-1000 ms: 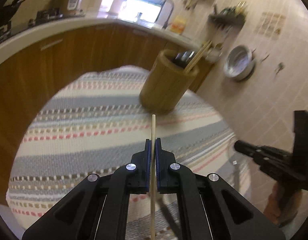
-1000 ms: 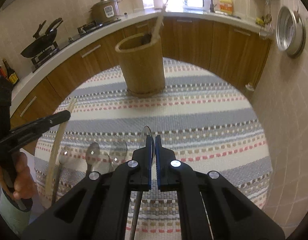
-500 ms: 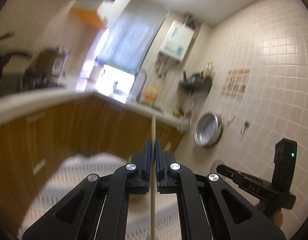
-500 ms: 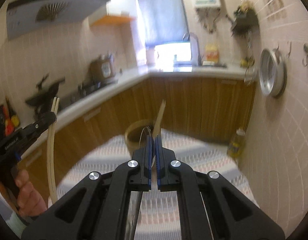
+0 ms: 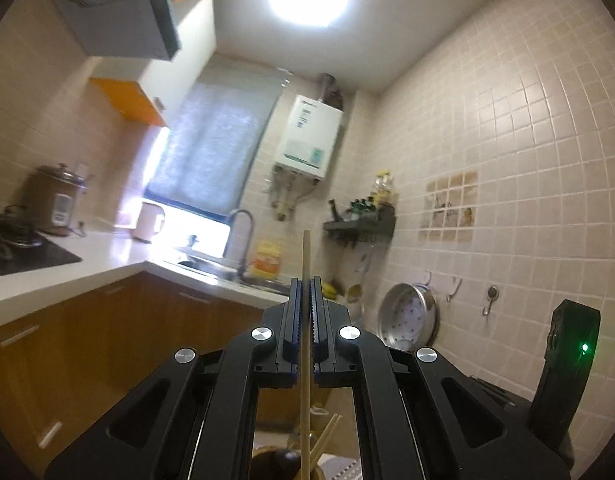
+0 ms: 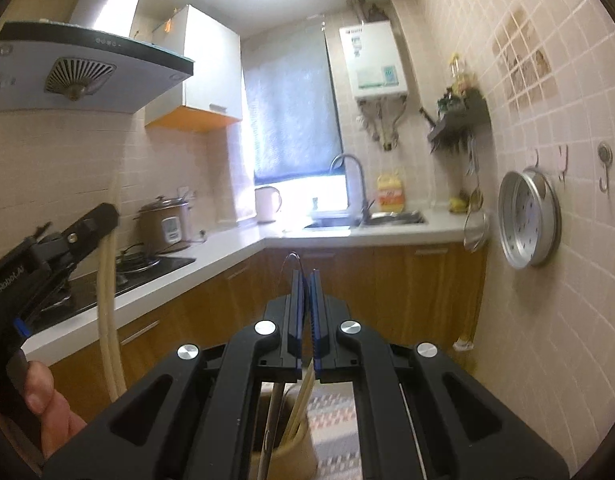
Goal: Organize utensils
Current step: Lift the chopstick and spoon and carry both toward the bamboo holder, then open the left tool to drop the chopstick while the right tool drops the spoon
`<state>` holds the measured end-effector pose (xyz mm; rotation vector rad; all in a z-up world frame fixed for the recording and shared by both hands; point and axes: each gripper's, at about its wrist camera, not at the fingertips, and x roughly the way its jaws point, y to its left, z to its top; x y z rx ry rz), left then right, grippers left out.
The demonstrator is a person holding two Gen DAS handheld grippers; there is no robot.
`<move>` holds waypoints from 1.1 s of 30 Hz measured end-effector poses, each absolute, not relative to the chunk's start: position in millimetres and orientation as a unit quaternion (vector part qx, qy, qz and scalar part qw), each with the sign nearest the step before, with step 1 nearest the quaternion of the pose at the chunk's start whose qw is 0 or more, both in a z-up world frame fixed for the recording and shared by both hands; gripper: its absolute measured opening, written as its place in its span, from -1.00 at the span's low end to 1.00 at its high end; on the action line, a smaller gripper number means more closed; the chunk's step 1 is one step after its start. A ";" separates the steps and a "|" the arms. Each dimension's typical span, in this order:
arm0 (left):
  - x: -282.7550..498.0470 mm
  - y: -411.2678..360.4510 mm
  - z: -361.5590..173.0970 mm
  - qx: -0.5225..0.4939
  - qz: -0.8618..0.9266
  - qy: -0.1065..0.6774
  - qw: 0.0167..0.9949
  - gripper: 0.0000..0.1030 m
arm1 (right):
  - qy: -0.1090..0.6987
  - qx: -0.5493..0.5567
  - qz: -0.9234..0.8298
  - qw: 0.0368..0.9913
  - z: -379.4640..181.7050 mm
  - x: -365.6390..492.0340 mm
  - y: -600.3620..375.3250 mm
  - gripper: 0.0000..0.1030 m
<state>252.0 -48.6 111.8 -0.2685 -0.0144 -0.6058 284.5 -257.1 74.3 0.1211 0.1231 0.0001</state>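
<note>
My left gripper [image 5: 305, 280] is shut on a pale wooden chopstick [image 5: 306, 256] that stands upright, its lower end over the bamboo utensil holder [image 5: 279, 465] low in the left wrist view. My right gripper [image 6: 306, 273] is shut on a metal spoon [image 6: 288, 261], bowl up, its handle [image 6: 272, 412] running down beside the holder [image 6: 295, 446], which has chopsticks in it. The left gripper [image 6: 101, 216] with its chopsticks [image 6: 107, 312] shows at the left of the right wrist view. Both grippers point up at the kitchen wall.
A striped cloth [image 6: 333, 420] covers the table below. Behind are a white counter [image 6: 243, 244], wooden cabinets [image 6: 387, 280], a sink and tap [image 6: 349, 184], a rice cooker [image 6: 165, 220] and a metal pan [image 6: 527, 220] hung on the tiled wall.
Both grippers have lifted and tilted up from the table toward the wall, each still holding its utensil. The holder now sits low under the fingers in both views.
</note>
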 end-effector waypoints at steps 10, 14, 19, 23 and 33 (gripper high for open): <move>321.7 -79.6 65.3 -0.115 -0.338 0.036 0.933 -0.97 | 0.054 0.078 0.002 0.995 38.5 329.2 -265.5 -0.96; 334.7 -82.5 51.6 -0.103 -0.316 0.057 0.941 -0.97 | 0.082 0.081 0.014 0.993 21.7 339.4 -265.3 -0.96; 329.3 -72.6 46.7 -0.087 -0.294 0.052 0.950 -0.95 | 0.085 0.073 0.013 0.994 13.5 335.0 -261.7 -0.96; 321.9 -59.8 54.6 -0.088 -0.283 0.046 0.954 -0.94 | 0.077 0.061 0.015 0.995 14.7 323.6 -256.2 -0.96; 328.6 -68.1 59.4 -0.095 -0.283 0.043 0.953 -0.96 | 0.075 0.057 0.014 0.995 16.3 317.7 -252.4 -0.96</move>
